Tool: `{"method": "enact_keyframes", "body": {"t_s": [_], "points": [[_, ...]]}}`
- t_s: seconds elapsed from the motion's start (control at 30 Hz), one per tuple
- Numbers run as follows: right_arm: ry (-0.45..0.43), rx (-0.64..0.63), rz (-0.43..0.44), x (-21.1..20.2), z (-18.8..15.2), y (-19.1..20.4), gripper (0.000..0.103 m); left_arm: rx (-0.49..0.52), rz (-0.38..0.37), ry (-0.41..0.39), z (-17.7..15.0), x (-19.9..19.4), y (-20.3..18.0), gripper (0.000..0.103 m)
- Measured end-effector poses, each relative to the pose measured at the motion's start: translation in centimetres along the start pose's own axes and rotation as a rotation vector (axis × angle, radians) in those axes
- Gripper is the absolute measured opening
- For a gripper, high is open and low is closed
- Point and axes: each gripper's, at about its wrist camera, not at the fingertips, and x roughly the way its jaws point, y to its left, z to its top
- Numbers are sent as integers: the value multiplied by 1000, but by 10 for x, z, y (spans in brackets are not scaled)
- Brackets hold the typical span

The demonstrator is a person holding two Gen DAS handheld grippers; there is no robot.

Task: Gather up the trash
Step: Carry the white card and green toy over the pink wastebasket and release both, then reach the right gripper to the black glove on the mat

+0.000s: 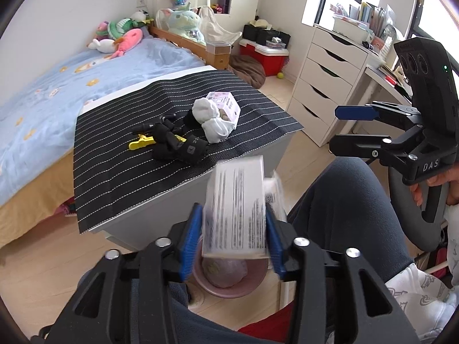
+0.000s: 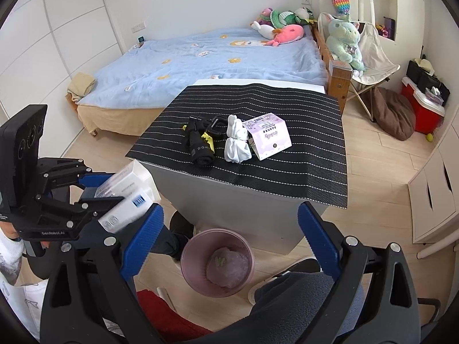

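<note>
My left gripper (image 1: 233,240) is shut on a white printed cardboard box (image 1: 236,209), held above a pink trash bin (image 1: 226,282) on the floor. The box also shows in the right wrist view (image 2: 126,197), in the left gripper (image 2: 97,189). The bin (image 2: 217,261) holds a crumpled pinkish wad. My right gripper (image 2: 226,243) is open and empty above the bin; it shows in the left wrist view (image 1: 352,127) to the right. On the table's striped mat (image 2: 301,157) lie a pink-white box (image 2: 269,136), white socks (image 2: 236,143), a black bundle (image 2: 200,146) and a yellow clip (image 2: 208,140).
A grey-white table (image 2: 223,200) stands in front of a bed with a blue cover (image 2: 200,57). A white drawer unit (image 1: 324,86) is to the right. The person's legs in dark trousers (image 1: 344,200) are beside the bin. A red cooler (image 2: 421,106) and brown cushion (image 2: 393,111) lie on the floor.
</note>
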Motion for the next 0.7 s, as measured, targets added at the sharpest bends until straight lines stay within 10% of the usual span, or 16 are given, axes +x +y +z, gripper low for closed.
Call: {"method": "enact_keyframes", "body": {"t_s": [0.13, 0.7], "points": [[-2, 0, 2, 0, 0, 0, 93, -11, 3, -29, 1, -1, 1, 90], [1, 8, 18, 7, -2, 1, 96, -66, 67, -73, 5, -7, 16, 95]]}}
